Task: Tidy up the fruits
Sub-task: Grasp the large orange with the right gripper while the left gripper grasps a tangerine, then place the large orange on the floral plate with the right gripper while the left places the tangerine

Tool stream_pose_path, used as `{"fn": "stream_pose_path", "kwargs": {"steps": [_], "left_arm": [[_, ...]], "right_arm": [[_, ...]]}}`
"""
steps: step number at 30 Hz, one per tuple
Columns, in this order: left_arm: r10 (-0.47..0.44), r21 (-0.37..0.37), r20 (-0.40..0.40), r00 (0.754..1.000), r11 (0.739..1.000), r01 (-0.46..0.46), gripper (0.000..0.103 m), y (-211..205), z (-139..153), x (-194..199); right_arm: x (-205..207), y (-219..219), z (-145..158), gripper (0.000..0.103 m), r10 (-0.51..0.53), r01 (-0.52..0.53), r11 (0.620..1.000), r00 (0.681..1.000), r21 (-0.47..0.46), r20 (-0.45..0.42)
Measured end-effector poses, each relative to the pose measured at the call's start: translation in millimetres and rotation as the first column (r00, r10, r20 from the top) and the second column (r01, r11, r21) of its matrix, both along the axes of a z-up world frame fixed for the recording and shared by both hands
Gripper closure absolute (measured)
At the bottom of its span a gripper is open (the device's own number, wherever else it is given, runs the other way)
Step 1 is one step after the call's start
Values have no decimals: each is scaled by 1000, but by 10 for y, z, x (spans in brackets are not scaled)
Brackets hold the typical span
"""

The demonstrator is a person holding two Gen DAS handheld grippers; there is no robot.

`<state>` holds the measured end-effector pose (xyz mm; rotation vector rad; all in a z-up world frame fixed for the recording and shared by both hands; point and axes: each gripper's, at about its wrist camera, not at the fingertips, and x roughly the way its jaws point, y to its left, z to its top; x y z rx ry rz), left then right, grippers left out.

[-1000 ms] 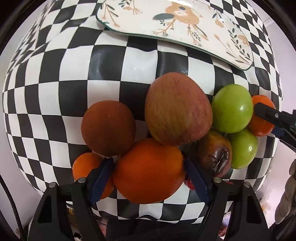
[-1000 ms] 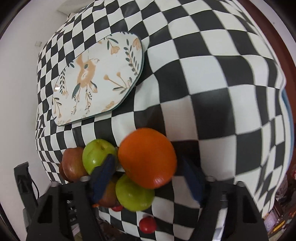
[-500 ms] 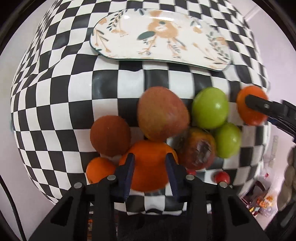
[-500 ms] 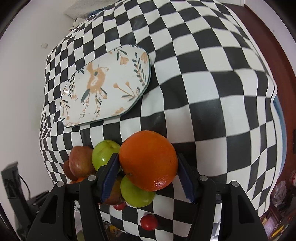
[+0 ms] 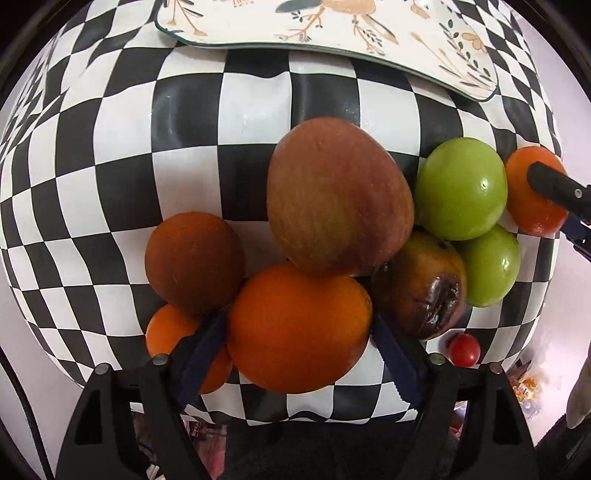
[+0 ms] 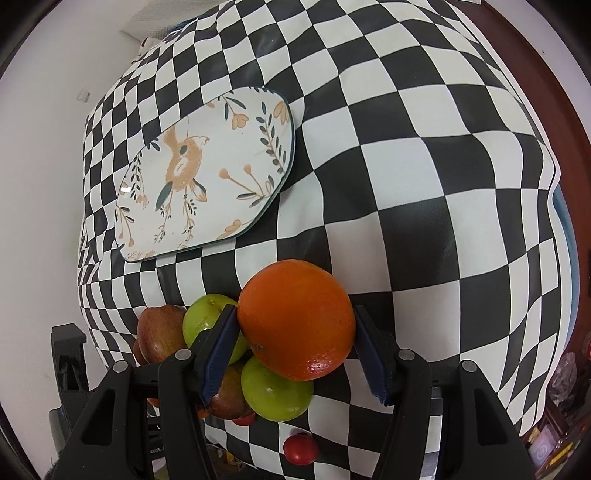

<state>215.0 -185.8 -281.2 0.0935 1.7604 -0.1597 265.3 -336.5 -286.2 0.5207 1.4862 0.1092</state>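
In the left wrist view my left gripper (image 5: 299,350) is shut on a large orange (image 5: 299,328) at the near edge of the fruit pile. Behind it lie a red-green apple (image 5: 338,199), a brown round fruit (image 5: 194,260), a small orange (image 5: 173,332), a bruised apple (image 5: 424,284) and two green fruits (image 5: 461,188). In the right wrist view my right gripper (image 6: 295,343) is shut on another orange (image 6: 295,319), held above the green fruits (image 6: 275,395). That orange shows at the right of the left view (image 5: 532,201).
A flower-and-bird patterned plate (image 6: 207,170) lies on the checkered tablecloth (image 6: 424,166) beyond the pile; it also shows in the left view (image 5: 332,22). Small red tomatoes (image 6: 301,448) lie near the table's front edge. One shows in the left view (image 5: 464,350).
My left gripper pulled back with its jaws narrow, then came forward again and closed on the large orange. My right gripper closed on its orange and lifted it slightly.
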Motion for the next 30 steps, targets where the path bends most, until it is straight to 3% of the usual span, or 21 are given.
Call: {"fn": "stream_pose_path", "kwargs": {"steps": [7,10,19,23,30], "left_arm": [[2,-1,65,998,1000,-2,25,-24,278,-293],[-26,-7,69,997,1000,27,24,42,209,-567],[-14,-16,85,996,1000,16,25,219,83,-480],[-18,-9,130,991,1000,19,26,155,252,-545],[0,-79,187,982,997,15,26,189,860,-452]], "right_arm": [[-47,21,17,39,3,-3,1000,1000,0,3],[-49,32,46,39,12,-12,1000,1000,-4,12],[-9,108,-38,39,23,-23,1000,1000,-5,-9],[-25,110,29,39,29,-29,1000,1000,-11,12],[35,-9,244,39,3,-3,1000,998,12,58]]}}
